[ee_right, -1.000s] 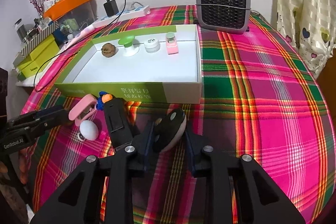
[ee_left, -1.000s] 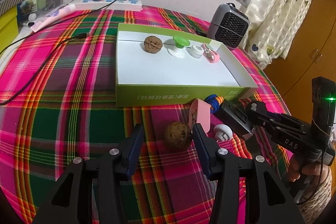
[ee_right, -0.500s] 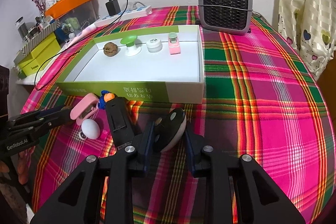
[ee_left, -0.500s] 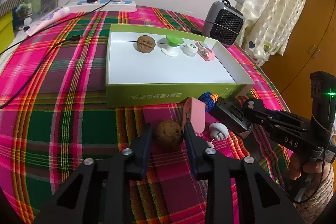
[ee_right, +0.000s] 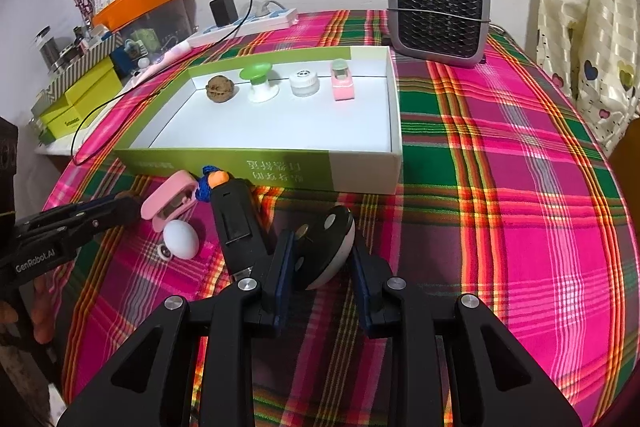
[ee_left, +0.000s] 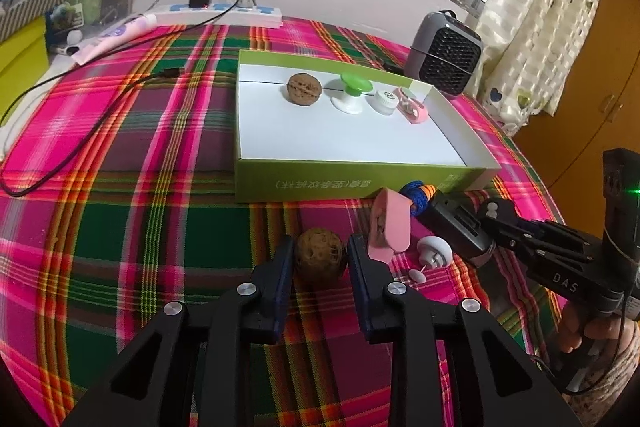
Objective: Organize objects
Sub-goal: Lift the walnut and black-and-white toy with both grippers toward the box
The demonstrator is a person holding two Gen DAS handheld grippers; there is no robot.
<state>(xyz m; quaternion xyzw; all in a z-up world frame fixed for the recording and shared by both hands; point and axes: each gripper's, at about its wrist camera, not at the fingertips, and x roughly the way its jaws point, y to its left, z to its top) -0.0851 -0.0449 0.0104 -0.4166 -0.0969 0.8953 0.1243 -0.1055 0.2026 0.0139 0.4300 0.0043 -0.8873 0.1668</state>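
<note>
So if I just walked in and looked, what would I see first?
Probably the bright pink and green plaid tablecloth, and the green box in the middle with a walnut, a green-topped knob, a white cap and a pink toy car lined up along its far wall. Nearer, the left gripper squeezes a brown walnut, and the right gripper squeezes a black and white round thing.

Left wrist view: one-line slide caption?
Left gripper closed on a walnut on the plaid cloth, in front of the green box.
</note>
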